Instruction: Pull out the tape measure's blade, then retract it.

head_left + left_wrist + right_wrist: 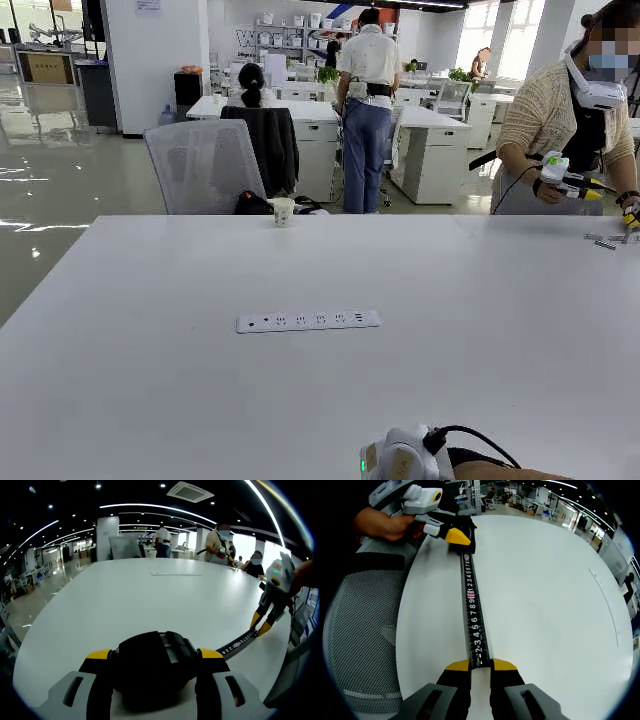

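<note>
As left hand-held gripper (154, 654) clamps tape measure (150, 675), right hand-held gripper (481, 665) seemingly pinches its blade (471, 607).

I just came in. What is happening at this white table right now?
A person is working at the table with two tools. The left hand-held gripper is shut on the black tape measure case, and the right hand-held gripper is shut on the end of the blade. The blade is pulled out and runs between them along the table's edge; it is not yet retracted.
</note>
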{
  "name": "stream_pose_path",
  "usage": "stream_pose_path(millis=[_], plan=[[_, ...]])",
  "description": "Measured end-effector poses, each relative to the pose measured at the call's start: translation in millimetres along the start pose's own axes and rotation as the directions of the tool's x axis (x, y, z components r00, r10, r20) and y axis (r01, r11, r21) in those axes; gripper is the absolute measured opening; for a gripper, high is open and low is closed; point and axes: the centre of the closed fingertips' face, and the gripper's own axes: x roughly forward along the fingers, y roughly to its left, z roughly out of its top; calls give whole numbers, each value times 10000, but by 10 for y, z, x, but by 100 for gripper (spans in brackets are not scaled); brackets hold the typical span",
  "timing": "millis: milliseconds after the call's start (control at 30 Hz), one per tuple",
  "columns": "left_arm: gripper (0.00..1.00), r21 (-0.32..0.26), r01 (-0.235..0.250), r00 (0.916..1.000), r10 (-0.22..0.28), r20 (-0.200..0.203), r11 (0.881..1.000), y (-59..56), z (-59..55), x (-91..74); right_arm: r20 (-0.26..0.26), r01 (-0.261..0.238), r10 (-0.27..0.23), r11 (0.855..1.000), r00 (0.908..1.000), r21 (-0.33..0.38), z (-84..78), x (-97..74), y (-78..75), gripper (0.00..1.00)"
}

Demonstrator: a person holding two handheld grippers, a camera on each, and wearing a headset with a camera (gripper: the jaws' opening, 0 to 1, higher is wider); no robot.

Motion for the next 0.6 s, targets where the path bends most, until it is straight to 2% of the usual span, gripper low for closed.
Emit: stream_pose_path(millis=[600], plan=[[62,-18,-5,10000,5,-55,10000,10,2,8,-24,87,-87,9999,10000,109,44,22,-2,11]])
